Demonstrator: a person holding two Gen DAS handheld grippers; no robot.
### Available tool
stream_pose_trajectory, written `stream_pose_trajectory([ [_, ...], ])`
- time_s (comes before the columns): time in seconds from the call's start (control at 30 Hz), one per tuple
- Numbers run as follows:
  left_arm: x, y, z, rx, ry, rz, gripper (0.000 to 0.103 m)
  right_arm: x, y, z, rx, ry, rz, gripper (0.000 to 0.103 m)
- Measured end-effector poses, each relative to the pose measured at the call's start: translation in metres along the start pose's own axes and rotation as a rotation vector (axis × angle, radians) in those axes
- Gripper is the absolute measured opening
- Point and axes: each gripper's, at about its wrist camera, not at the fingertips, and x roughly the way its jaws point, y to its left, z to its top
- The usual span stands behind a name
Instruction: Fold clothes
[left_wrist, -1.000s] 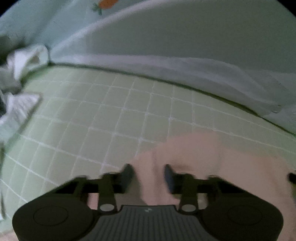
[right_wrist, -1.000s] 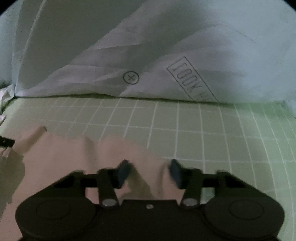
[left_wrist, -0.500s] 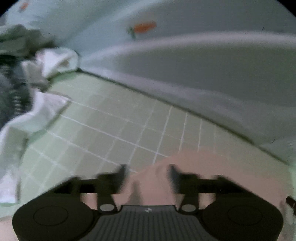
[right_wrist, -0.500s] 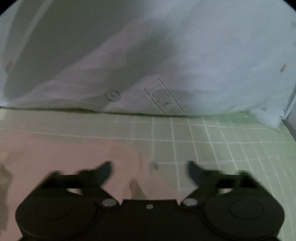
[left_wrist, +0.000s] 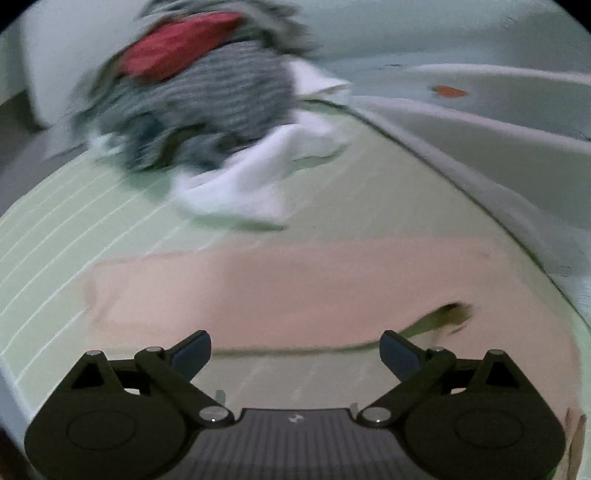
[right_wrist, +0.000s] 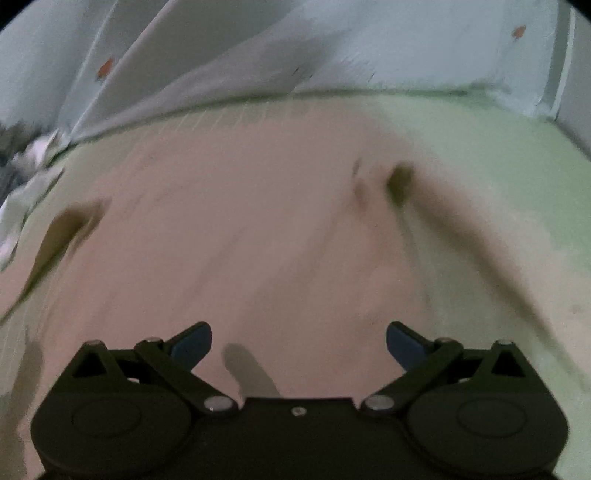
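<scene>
A pale pink cloth (left_wrist: 295, 288) lies flat on the green grid mat (left_wrist: 74, 229), its near edge just ahead of my left gripper (left_wrist: 295, 350). That gripper's jaws are opening wide, with nothing between them. In the right wrist view the same pink cloth (right_wrist: 240, 221) is spread under and ahead of my right gripper (right_wrist: 299, 343), which stands open and empty above it. Both views are blurred by motion.
A heap of clothes (left_wrist: 207, 103) sits at the far left of the mat: a grey striped piece, a red one (left_wrist: 177, 48) and a white one (left_wrist: 251, 184). Pale bedding with small orange prints (right_wrist: 332, 44) borders the mat's far edge (right_wrist: 498, 166).
Both grippers were shut on the pink cloth's edge and have opened and let it go. Both have drawn back, and the cloth now lies flat. The left view has swung toward the heap.
</scene>
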Motion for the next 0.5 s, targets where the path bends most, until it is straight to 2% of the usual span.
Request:
stream_pose_trajectory([
  [0.27,-0.007,0.062,-0.013,-0.046,0.012,0.010,0.097,-0.010,0.032,-0.028,-0.007,-0.004,-0.095,0.103],
  [0.5,0.010,0.094,0.004,-0.001,0.023,-0.001,0.097,-0.013,0.051,-0.042,0.116,-0.073,-0.221,0.103],
])
